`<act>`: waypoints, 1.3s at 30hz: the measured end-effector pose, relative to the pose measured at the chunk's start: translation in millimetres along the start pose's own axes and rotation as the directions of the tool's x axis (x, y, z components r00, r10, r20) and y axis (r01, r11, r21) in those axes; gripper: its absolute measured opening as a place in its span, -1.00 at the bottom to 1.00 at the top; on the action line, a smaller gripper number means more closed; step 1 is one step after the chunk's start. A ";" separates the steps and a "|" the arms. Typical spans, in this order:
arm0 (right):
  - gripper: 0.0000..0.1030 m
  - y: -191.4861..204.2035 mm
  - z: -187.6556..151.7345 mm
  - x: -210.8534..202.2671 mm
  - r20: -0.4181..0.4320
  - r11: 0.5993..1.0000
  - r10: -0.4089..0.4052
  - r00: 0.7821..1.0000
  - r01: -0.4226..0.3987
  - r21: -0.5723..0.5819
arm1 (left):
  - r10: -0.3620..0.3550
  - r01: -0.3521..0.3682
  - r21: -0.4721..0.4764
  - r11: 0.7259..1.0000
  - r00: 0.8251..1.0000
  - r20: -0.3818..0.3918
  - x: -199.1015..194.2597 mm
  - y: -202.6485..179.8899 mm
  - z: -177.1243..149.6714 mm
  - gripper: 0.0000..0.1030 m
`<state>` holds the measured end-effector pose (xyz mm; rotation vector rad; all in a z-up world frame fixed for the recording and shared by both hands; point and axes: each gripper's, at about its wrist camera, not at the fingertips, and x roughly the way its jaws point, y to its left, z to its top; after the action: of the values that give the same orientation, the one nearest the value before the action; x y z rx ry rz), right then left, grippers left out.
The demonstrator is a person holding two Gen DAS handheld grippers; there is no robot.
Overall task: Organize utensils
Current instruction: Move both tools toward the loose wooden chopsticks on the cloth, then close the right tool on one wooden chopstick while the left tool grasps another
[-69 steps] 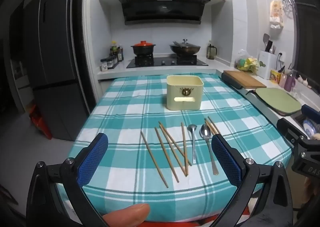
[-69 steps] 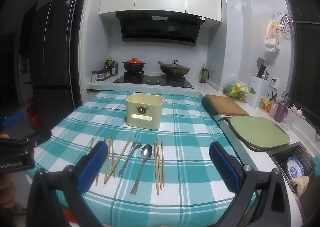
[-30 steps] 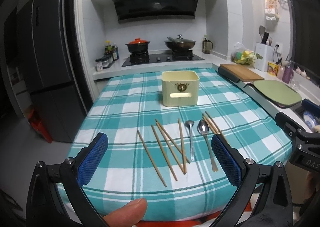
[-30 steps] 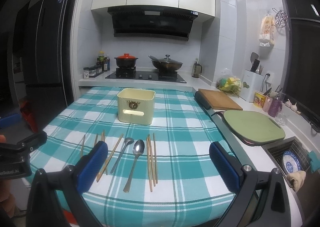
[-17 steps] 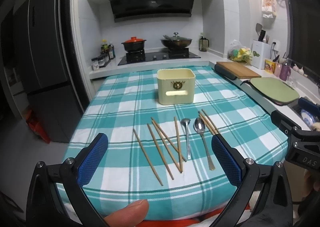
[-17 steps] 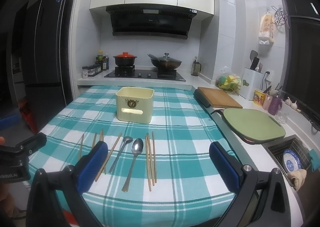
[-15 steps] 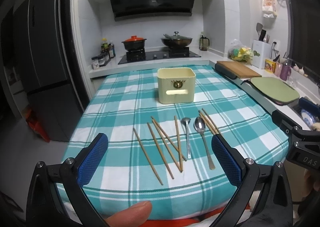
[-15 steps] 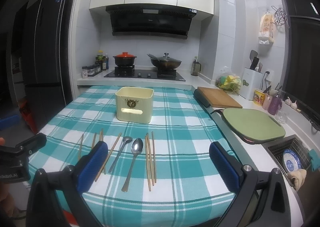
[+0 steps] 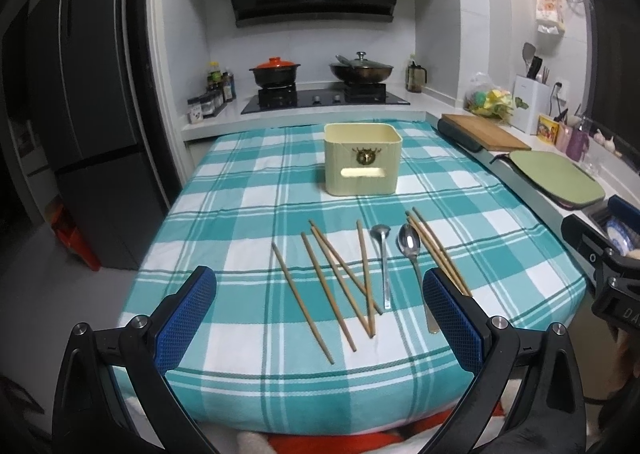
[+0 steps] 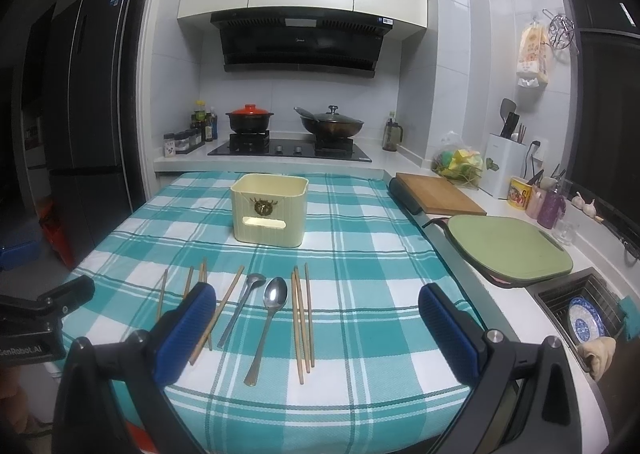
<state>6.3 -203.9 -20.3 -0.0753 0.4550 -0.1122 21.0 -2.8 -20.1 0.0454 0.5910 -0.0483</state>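
A cream utensil box (image 9: 362, 159) (image 10: 269, 209) stands upright in the middle of the teal checked tablecloth (image 9: 224, 190). Nearer the front edge lie several wooden chopsticks (image 9: 337, 281) (image 10: 303, 316), a small ladle-type spoon (image 9: 383, 261) (image 10: 241, 308) and a larger metal spoon (image 9: 414, 268) (image 10: 268, 324), all loose and roughly side by side. My left gripper (image 9: 320, 316) hangs open just before the table's front edge, nothing between its blue pads. My right gripper (image 10: 312, 328) is open too, above the front edge, empty.
A hob with a red-lidded pot (image 9: 275, 71) and a wok (image 9: 361, 69) is behind the table. On the right counter sit a wooden board (image 10: 438, 194), a green board (image 10: 510, 248) and a sink rack with a plate (image 10: 584, 320). A dark fridge (image 9: 76, 114) stands left.
Both grippers have drifted slightly over the last seconds, so the table sits a little differently in view. The utensils and the box have not moved, and both grippers have stayed open.
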 end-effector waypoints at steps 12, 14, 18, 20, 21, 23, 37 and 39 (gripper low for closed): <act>1.00 -4.5 0.0 16.2 -0.013 1.000 0.024 1.000 -0.024 0.010 | 0.088 -0.103 -0.154 0.983 0.991 -0.100 48.1 70.5 -2.1 1.00; 1.00 -7.8 -1.5 21.8 -0.022 1.000 0.028 0.999 -0.028 0.010 | 0.082 -0.108 -0.178 0.978 0.986 -0.146 68.2 79.4 -6.5 1.00; 1.00 -17.8 -6.7 41.3 -0.059 0.999 0.038 0.998 -0.037 0.022 | 0.067 -0.107 -0.177 0.978 0.973 -0.221 108.1 80.3 -14.9 1.00; 1.00 -23.0 -11.2 54.8 -0.081 0.999 0.041 0.996 -0.039 0.028 | 0.065 -0.107 -0.160 0.981 0.967 -0.248 125.2 75.7 -18.0 0.99; 1.00 -26.1 -14.0 61.5 -0.094 0.999 0.044 0.995 -0.041 0.031 | 0.061 -0.103 -0.153 0.983 0.964 -0.259 131.9 73.3 -19.1 0.99; 1.00 -33.8 -20.0 77.9 -0.132 0.997 0.061 0.989 -0.055 0.052 | 0.054 -0.097 -0.143 0.985 0.959 -0.279 146.7 69.6 -20.3 0.99; -0.18 -43.1 -53.8 238.6 -0.399 0.971 0.240 0.885 -0.220 0.096 | 0.092 -0.153 -0.116 0.981 0.904 -0.417 250.1 77.5 -28.2 0.99; -0.37 -37.2 -51.7 261.8 -0.420 0.965 0.261 0.870 -0.240 0.103 | 0.095 -0.160 -0.115 0.980 0.896 -0.434 259.0 78.7 -30.9 0.99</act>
<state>213.7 -275.9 -176.6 0.0586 0.9016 0.1212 223.3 69.1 -187.9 -0.0515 1.0298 0.1381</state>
